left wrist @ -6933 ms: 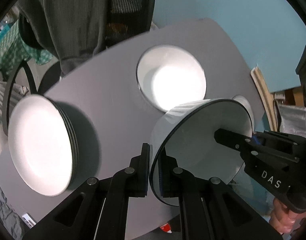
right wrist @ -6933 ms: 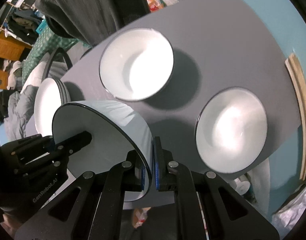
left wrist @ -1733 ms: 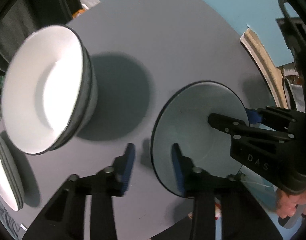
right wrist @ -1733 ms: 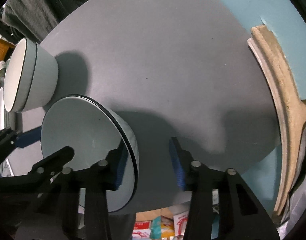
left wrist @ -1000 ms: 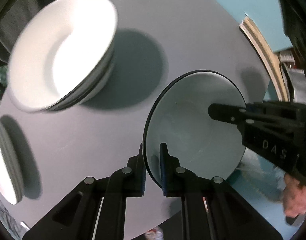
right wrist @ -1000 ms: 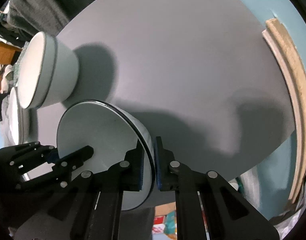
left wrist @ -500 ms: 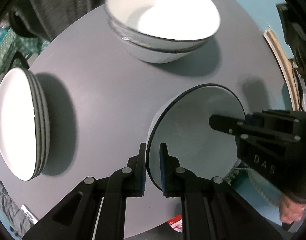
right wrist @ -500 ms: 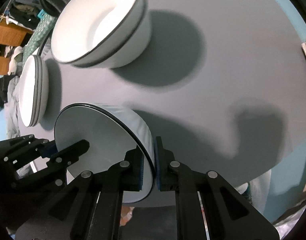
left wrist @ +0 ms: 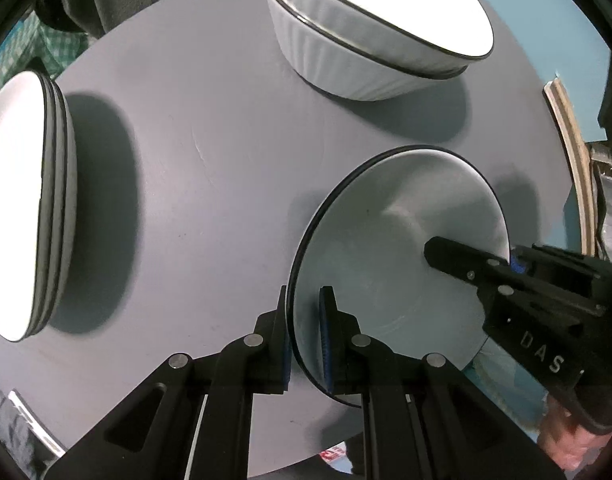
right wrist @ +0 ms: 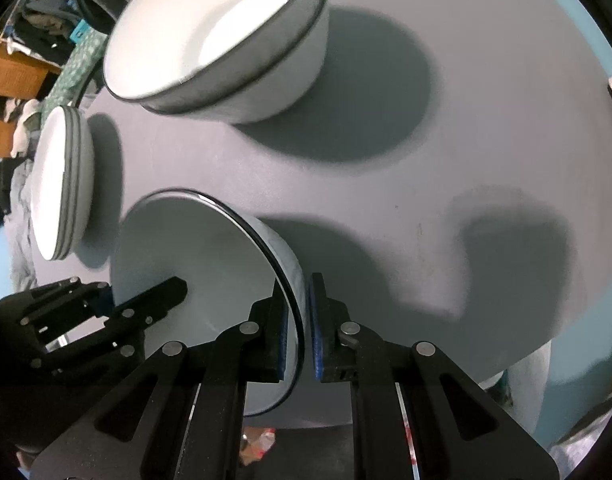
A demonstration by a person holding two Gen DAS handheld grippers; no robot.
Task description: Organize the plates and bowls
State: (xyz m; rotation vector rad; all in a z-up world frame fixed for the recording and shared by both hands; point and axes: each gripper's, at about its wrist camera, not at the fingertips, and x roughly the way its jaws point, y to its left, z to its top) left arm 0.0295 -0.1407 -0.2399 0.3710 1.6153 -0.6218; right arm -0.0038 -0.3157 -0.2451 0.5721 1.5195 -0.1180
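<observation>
Both the left gripper [left wrist: 304, 334] and right gripper [right wrist: 297, 330], open moments ago, now have jaws clenched on opposite rims of the white black-rimmed ceramic bowl [left wrist: 398, 256], held above the round grey worktop [left wrist: 210, 184] and ready to join the nested white bowl stack [left wrist: 370, 36].

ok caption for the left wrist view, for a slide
Both grippers clamp opposite rims of a white black-rimmed bowl above the grey round table.
</observation>
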